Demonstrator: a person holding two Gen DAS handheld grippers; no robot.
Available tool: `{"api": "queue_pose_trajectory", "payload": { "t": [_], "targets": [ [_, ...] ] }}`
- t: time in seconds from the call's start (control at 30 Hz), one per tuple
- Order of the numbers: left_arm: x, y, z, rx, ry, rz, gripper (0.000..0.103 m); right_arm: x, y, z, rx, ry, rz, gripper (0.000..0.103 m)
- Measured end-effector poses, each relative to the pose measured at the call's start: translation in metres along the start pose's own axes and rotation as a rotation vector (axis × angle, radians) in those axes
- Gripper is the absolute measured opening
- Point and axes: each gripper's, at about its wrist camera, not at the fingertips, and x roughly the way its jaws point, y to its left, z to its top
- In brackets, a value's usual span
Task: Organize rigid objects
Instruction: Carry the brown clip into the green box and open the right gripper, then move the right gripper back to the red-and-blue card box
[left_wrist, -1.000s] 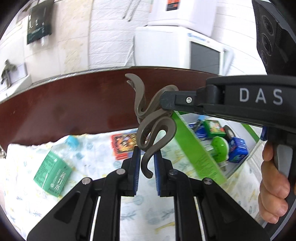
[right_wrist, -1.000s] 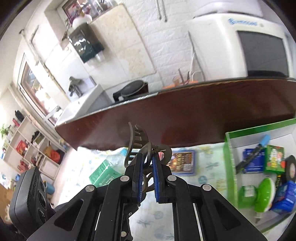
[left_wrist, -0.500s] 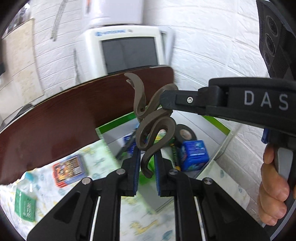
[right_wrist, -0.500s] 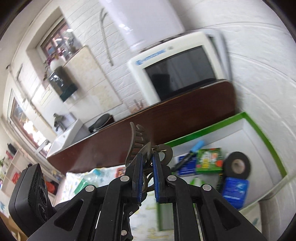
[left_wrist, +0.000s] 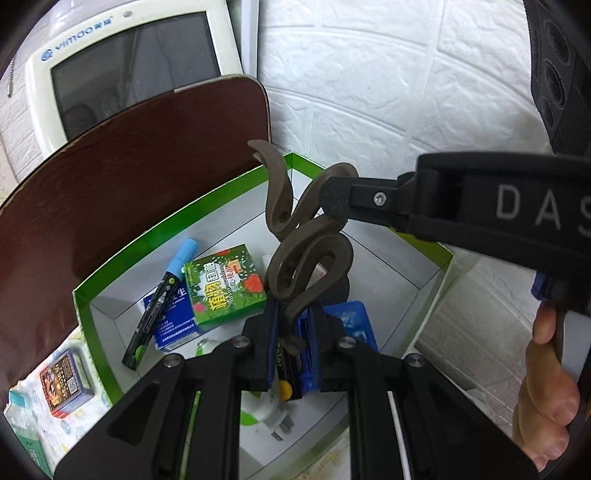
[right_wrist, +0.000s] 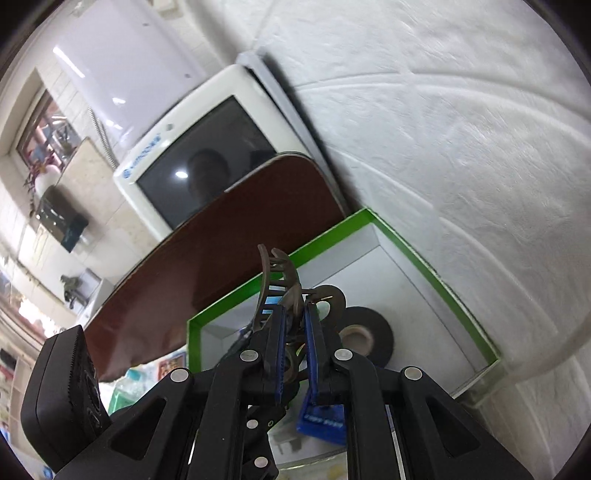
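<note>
Hair clip (left_wrist: 306, 254) is gripped by both tools, left gripper (left_wrist: 291, 332) and right gripper (right_wrist: 293, 332) each closed on it, and is held above the green-rimmed box (left_wrist: 177, 218), long axis roughly upright; marker (left_wrist: 162, 299), tape roll (right_wrist: 364, 338) are seen directly below, so release is judged next

Lower end of the brown hair claw (left_wrist: 310, 258) buried between the left gripper (left_wrist: 291, 328) pads; black tape roll (right_wrist: 364, 332) all but covered behind the claw in the left view, near edge tucked behind the right gripper (right_wrist: 293, 328) in the right view; blue box (right_wrist: 325, 417) mostly masked under both sets of fingers; green-and-white plug (left_wrist: 266, 421) below the left gripper, half covered; far-left cloth items cropped by the frame; right view smeared, window shelf unreadable.
</note>
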Motion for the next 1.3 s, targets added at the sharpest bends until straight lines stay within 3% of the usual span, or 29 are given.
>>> {"api": "queue_pose_trajectory", "payload": {
  "t": [0.3,0.4,0.57,0.93,1.1,1.3],
  "targets": [
    [0.023,0.004,0.016,0.012,0.035,0.013,0.014,0.020,-0.019,0.005,0.051,0.013,-0.022,0.012],
    [0.031,0.006,0.021,0.015,0.042,0.066,0.015,0.022,-0.023,0.005,0.057,-0.004,-0.073,0.012],
    [0.023,0.012,0.017,-0.006,0.038,0.064,0.019,0.020,-0.025,0.001,0.066,-0.034,-0.123,0.012],
    [-0.038,0.043,-0.007,-0.077,-0.041,0.133,0.036,0.014,-0.007,-0.001,0.057,-0.034,-0.097,0.012],
    [-0.076,0.071,-0.027,-0.136,-0.074,0.199,0.042,0.018,0.021,-0.007,0.006,-0.013,-0.054,0.012],
    [-0.114,0.128,-0.063,-0.277,-0.104,0.300,0.048,0.035,0.074,-0.025,-0.104,0.058,0.013,0.012]
  ]
}}
